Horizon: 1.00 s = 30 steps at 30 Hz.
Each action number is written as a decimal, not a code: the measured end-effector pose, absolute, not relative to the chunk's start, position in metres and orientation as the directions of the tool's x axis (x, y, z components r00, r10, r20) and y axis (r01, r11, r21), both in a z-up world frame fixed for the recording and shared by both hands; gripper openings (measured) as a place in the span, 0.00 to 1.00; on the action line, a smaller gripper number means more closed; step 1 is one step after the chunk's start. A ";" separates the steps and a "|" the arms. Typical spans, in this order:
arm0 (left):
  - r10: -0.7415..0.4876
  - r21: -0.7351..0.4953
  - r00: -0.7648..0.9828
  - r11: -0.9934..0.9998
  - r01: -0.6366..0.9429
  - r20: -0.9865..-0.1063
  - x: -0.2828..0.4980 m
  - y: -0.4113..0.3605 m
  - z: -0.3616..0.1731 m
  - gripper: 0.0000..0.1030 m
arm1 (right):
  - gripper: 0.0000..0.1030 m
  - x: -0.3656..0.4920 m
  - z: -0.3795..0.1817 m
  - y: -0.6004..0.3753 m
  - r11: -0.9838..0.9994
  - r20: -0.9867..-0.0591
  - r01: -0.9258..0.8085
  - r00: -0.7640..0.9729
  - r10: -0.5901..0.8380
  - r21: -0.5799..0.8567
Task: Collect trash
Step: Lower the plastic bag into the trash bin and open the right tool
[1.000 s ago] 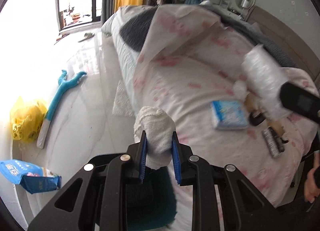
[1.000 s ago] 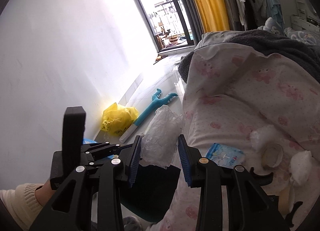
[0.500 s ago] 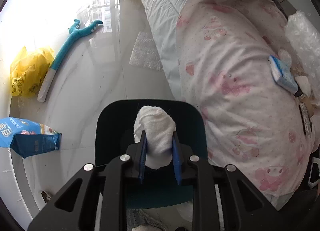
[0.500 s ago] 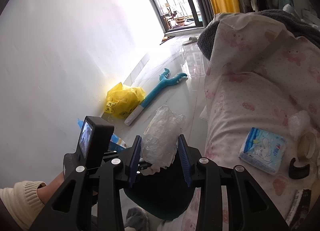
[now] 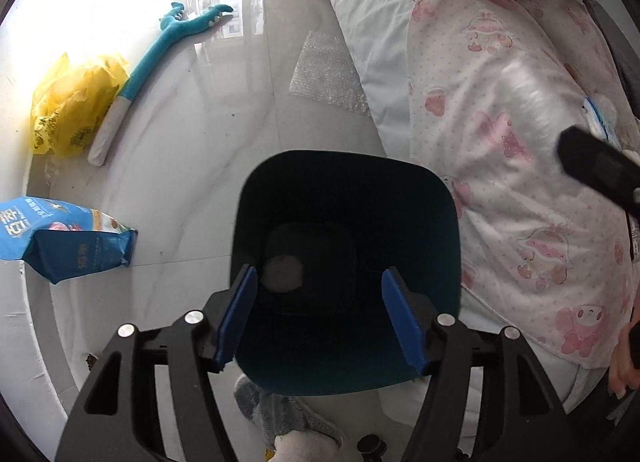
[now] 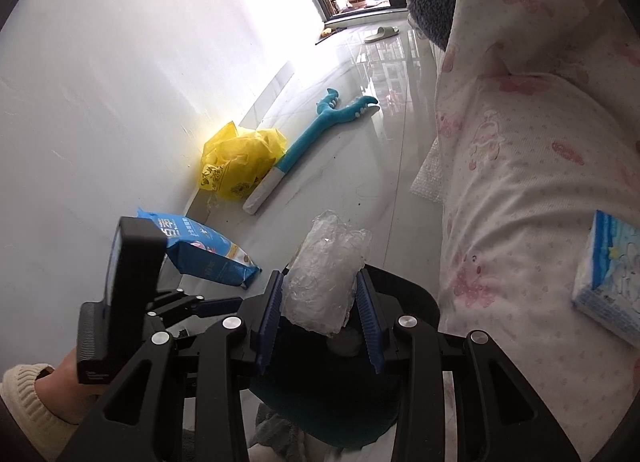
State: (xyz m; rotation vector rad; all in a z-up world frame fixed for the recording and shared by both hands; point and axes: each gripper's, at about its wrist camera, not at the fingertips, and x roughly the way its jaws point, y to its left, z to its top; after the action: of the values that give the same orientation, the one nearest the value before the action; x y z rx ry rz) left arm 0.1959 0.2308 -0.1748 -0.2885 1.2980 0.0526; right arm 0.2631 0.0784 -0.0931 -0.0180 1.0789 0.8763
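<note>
The left gripper (image 5: 318,314) hangs wide open, jaws just parted, over the dark bin (image 5: 448,222); the right gripper (image 6: 319,312) clamps crumpled plastic wrap (image 6: 324,274), which could drift past the rim if released early.

One dark bin (image 5: 348,198) at centre, holding one white wad (image 5: 282,273). One clear plastic bundle (image 6: 324,282). On the floor, toward 9 to 11 o'clock: one yellow bag (image 5: 72,106), one blue packet (image 5: 60,238), one teal plush stick (image 5: 160,54). One bubble-wrap sheet (image 5: 326,70). One tissue pack (image 6: 608,274) at 3 o'clock.
</note>
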 end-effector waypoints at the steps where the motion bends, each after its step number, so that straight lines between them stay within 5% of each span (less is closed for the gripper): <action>1: -0.120 -0.180 0.278 0.963 -0.200 -0.953 0.194 0.233 -0.174 0.68 | 0.37 0.263 -0.098 0.081 0.675 -0.777 -0.630 0.175 0.605 0.384; 30: -0.024 -0.238 0.628 0.936 -0.259 -0.778 0.191 0.265 -0.038 0.63 | 0.37 0.246 -0.180 0.135 0.678 -0.891 -0.657 0.019 0.454 0.331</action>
State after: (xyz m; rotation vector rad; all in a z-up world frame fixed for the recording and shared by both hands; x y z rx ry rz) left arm 0.1915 0.2648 -0.0380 -0.3452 0.8864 0.1380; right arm 0.2463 0.1354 -0.1801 -0.1941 1.2889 0.8702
